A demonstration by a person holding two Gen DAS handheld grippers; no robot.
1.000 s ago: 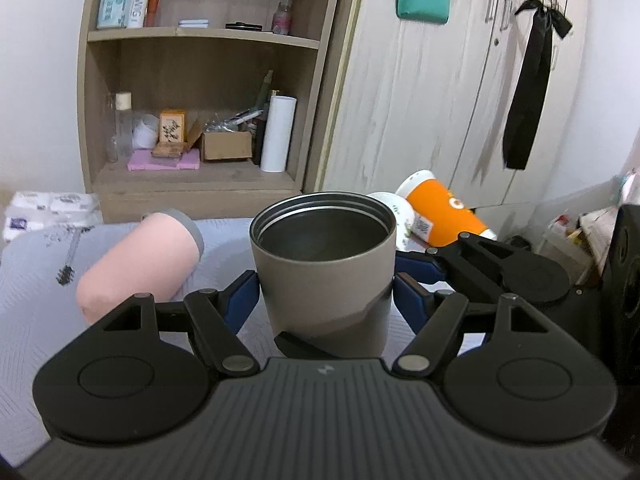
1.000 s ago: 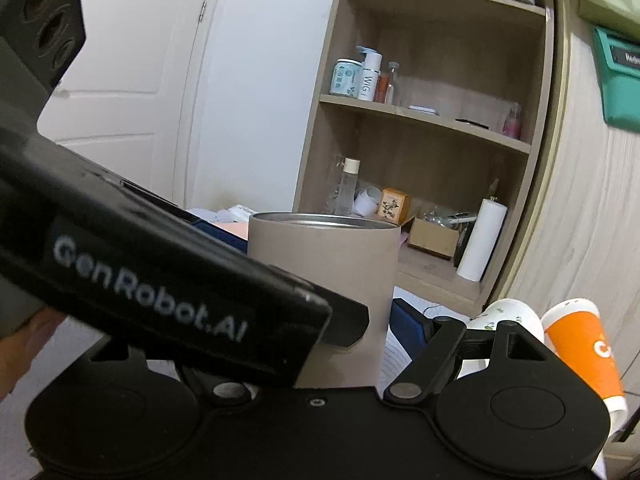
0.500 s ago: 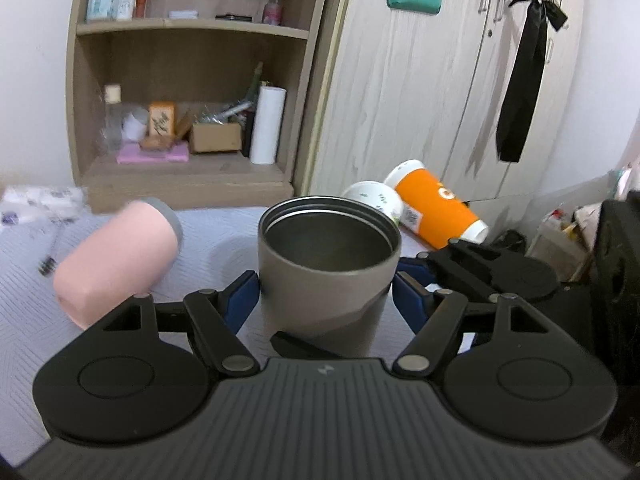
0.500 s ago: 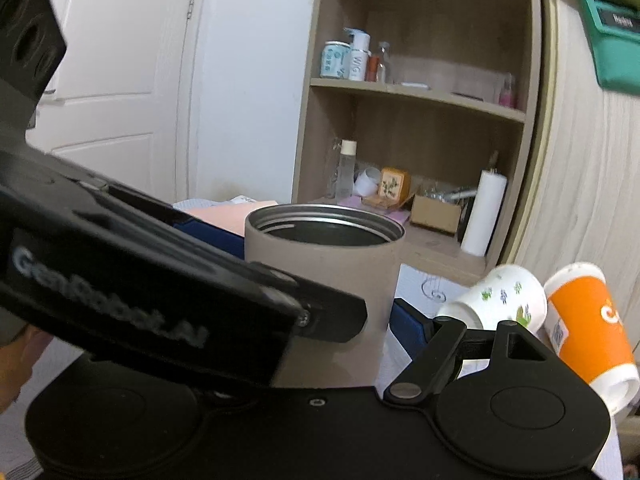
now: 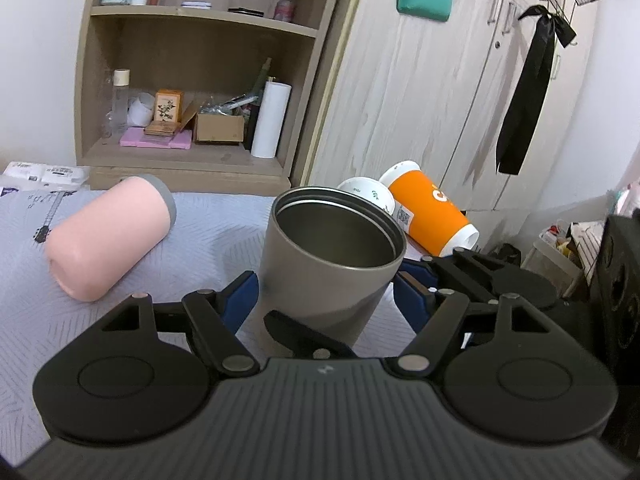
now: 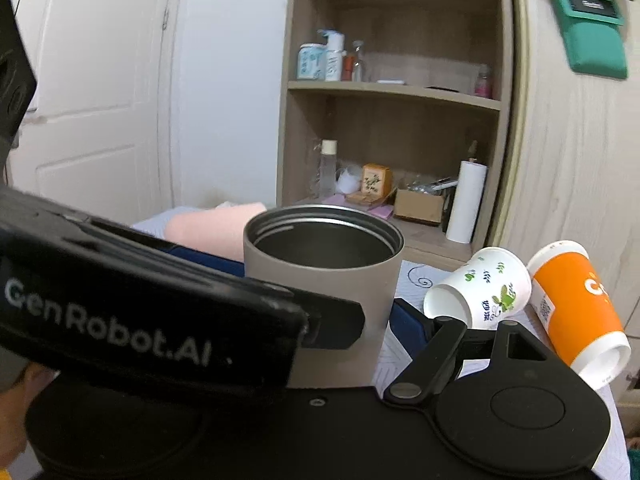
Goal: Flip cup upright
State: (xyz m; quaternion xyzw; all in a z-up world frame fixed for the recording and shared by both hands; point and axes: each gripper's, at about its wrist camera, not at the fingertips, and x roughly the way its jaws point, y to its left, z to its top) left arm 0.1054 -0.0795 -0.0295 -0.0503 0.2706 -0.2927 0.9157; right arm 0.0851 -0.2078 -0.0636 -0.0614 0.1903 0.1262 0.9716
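A grey metal-lined cup (image 5: 332,256) stands upright, mouth up, on the grey bedcover (image 5: 208,232). My left gripper (image 5: 326,292) has its blue pads (image 5: 240,294) on either side of it with small gaps, so it is open. In the right wrist view the same cup (image 6: 324,276) stands between my right gripper's fingers (image 6: 320,320), with a gap at the right blue pad (image 6: 404,320); the left gripper's body (image 6: 140,304) hides the left finger.
A pink cup (image 5: 108,236) lies on its side at the left. A white leaf-print paper cup (image 6: 480,292) and an orange paper cup (image 6: 576,308) lie on their sides at the right. A wooden shelf unit (image 5: 192,80) and wardrobe stand behind.
Both views have shifted and risen slightly around the grey cup, which stays upright. The left pads stay slightly apart from it.
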